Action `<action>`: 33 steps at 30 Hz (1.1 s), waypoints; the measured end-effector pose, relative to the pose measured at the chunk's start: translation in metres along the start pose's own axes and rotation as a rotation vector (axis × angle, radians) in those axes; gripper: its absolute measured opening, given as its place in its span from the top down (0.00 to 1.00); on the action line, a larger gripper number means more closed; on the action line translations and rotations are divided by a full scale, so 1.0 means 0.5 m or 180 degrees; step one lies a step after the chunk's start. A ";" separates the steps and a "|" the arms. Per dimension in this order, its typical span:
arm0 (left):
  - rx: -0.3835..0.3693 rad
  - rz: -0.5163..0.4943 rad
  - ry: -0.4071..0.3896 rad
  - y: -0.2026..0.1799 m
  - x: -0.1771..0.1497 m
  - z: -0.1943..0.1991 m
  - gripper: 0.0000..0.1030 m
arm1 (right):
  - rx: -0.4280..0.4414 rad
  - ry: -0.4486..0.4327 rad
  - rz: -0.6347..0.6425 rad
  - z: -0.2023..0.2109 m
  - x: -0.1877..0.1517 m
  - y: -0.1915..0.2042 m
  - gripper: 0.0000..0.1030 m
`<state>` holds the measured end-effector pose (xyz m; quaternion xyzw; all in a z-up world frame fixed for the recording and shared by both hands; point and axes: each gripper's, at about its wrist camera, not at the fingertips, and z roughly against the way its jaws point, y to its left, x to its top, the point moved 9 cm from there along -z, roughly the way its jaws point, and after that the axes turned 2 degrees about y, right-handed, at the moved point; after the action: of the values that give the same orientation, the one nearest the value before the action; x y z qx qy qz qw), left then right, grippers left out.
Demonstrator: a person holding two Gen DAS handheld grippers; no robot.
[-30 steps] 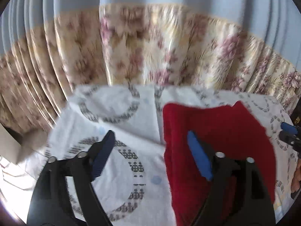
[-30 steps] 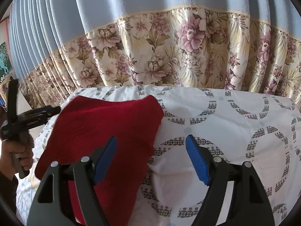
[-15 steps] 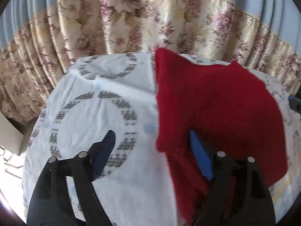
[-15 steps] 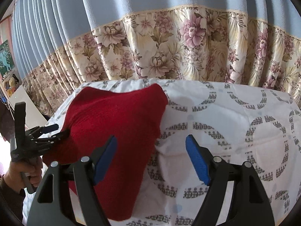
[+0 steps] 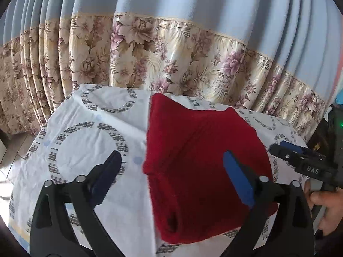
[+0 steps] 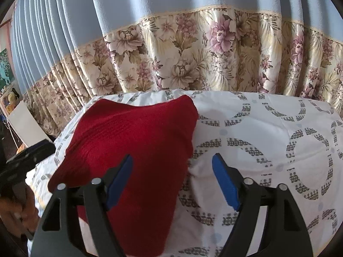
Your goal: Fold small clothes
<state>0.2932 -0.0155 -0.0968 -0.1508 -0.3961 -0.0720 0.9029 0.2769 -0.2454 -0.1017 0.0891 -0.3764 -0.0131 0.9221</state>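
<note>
A red knitted garment (image 5: 199,150) lies folded on a white cloth with grey ring patterns (image 5: 85,132). It also shows in the right wrist view (image 6: 137,145), left of centre. My left gripper (image 5: 171,175) is open and empty, hovering over the garment's left edge. My right gripper (image 6: 171,175) is open and empty, above the garment's right edge. The right gripper also shows at the right of the left wrist view (image 5: 300,160). The left gripper shows at the left edge of the right wrist view (image 6: 25,158).
A blue curtain with a floral lower band (image 5: 171,64) hangs just behind the covered surface. The cloth (image 6: 278,139) stretches to the right of the garment. A white board (image 6: 23,124) leans at far left.
The left gripper let go of the garment's raised edge and drew back; the garment now lies flat and folded. The right gripper moved slightly closer.
</note>
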 end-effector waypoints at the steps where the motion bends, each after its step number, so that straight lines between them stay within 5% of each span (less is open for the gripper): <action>1: 0.0024 -0.0036 0.0033 -0.005 -0.003 -0.008 0.07 | -0.0011 -0.0015 -0.0011 -0.004 0.003 0.003 0.19; 9: 0.0295 -0.0128 0.0277 0.012 -0.040 -0.095 0.07 | -0.0043 0.0021 -0.0129 -0.049 0.010 0.018 0.19; 20: 0.0226 0.0026 0.0333 0.024 -0.072 -0.130 0.03 | 0.0018 -0.0071 -0.0404 -0.047 -0.037 0.016 0.16; 31: 0.0129 0.0083 0.0548 0.011 -0.080 -0.163 0.03 | 0.0268 0.0221 -0.0423 -0.119 -0.062 0.032 0.10; 33: 0.0040 0.0078 0.0552 0.002 -0.080 -0.165 0.12 | 0.0420 0.0291 -0.0412 -0.132 -0.061 0.040 0.18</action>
<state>0.3235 -0.0413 -0.1791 -0.1432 -0.3150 -0.0713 0.9355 0.3000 -0.2126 -0.1653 0.1743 -0.3275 -0.0438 0.9276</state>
